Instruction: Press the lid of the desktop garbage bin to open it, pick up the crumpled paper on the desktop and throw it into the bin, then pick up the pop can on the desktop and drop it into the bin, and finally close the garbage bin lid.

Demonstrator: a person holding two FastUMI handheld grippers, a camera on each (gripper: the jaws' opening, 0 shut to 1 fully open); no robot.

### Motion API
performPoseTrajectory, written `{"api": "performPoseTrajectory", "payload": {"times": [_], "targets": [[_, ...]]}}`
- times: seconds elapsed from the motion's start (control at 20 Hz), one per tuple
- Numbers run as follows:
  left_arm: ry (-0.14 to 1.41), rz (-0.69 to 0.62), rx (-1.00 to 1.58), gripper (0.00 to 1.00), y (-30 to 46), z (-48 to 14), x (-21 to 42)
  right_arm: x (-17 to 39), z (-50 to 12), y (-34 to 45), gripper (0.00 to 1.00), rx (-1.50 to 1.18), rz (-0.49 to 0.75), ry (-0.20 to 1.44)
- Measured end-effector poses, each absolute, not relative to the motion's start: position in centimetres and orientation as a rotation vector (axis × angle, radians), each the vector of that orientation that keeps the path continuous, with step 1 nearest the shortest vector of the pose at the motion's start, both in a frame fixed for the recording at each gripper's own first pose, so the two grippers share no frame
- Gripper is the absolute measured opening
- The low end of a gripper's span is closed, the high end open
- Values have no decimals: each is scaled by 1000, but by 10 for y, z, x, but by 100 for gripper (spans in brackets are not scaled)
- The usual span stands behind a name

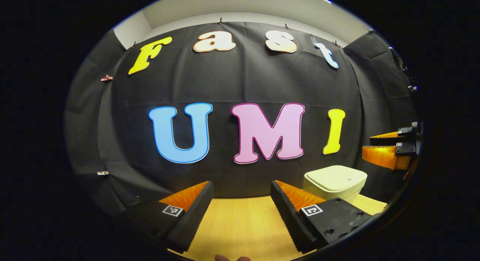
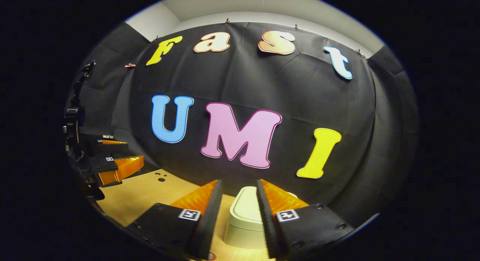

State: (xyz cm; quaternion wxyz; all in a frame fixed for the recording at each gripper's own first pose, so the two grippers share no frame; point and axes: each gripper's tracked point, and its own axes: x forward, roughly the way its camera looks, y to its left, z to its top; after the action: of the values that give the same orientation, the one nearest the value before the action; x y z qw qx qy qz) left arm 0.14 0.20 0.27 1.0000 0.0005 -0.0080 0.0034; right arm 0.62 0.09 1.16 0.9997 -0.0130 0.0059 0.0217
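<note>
- Left tool point(image 1: 242, 195) is held wide apart over bare tabletop point(image 1: 240, 223), nothing between its fingers.
- Right tool point(image 2: 238, 195) is spread too, with the lidded garbage bin point(image 2: 243, 216) seen between its fingers, untouched.
- Bin's lid point(image 1: 335, 178) is seen closed, right of the left tool.

No readable text, only small square coded markers point(image 1: 173, 210) on tool fingers
</note>
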Motion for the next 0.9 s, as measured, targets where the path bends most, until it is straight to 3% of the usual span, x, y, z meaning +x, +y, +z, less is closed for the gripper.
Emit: {"api": "performPoseTrajectory", "payload": {"times": [0.05,0.15,0.25,0.9], "targets": [[-16,6,0,98,2,3,1,7,12,-2,35,-26,43,21],[-18,6,-1,98,2,4,2,11,11,-9,16,-4,47,39],[-20,7,-2,98,2,4,2,9,9,-13,5,37,69,68],[-22,13,-10,98,0,2,0,69,-29,-71,5,105,133,382]]}}
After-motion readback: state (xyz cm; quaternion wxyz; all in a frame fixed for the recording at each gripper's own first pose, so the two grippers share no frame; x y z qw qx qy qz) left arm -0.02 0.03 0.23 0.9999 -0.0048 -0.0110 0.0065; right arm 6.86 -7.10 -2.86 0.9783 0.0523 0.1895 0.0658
